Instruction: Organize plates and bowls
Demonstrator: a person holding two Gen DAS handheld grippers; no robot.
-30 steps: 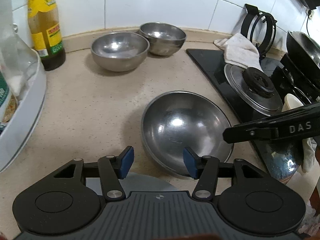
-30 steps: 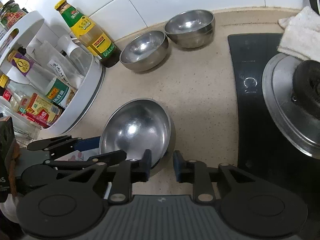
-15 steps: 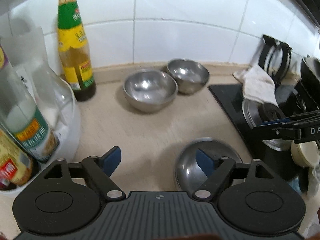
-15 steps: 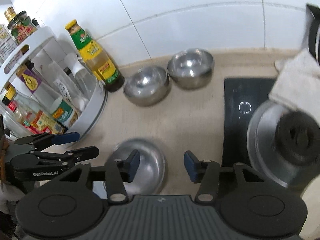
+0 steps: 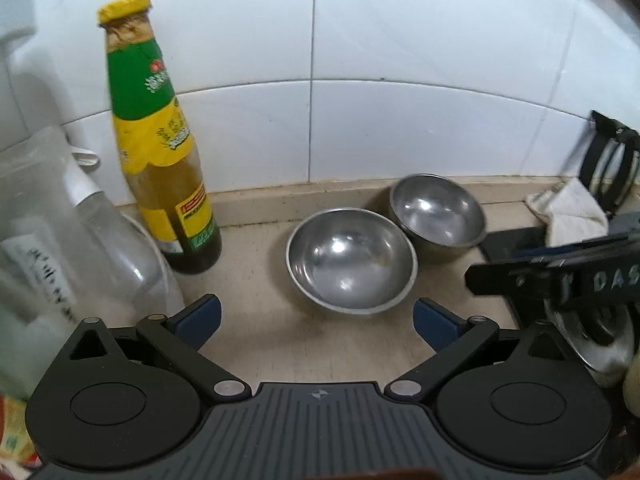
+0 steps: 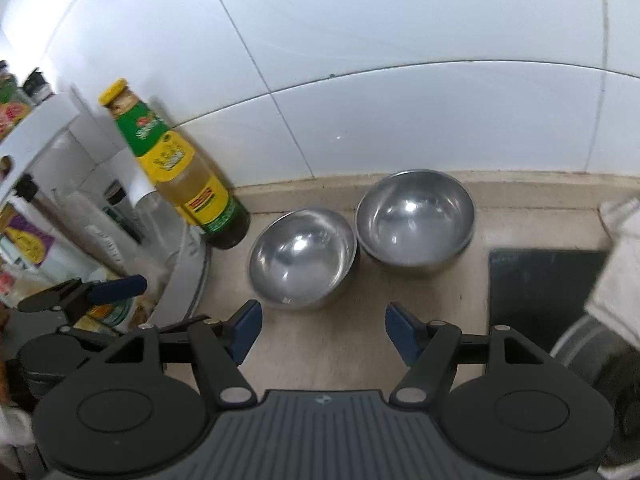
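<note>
Two steel bowls stand side by side on the beige counter near the tiled wall: the nearer bowl (image 5: 352,262) (image 6: 302,258) and the farther bowl (image 5: 438,216) (image 6: 415,222). My left gripper (image 5: 316,322) hangs above the counter in front of the nearer bowl, its jaws still opening, nothing between them. My right gripper (image 6: 323,332) hovers short of both bowls, jaws likewise opening and empty. Each gripper shows in the other's view: the right one (image 5: 560,272) at the right edge, the left one (image 6: 86,294) at the left. The big bowl seen earlier is out of view.
A green-and-yellow sauce bottle (image 5: 160,152) (image 6: 180,168) stands left of the bowls. A white round rack with bottles (image 6: 60,200) fills the left. A black cooktop (image 6: 540,284), a white cloth (image 5: 572,216) and a pot lid (image 5: 596,340) lie to the right.
Both grippers let go of the large steel bowl, opened wide, and rose and pulled back; the large bowl dropped out of view below them, and the two small bowls now sit ahead.
</note>
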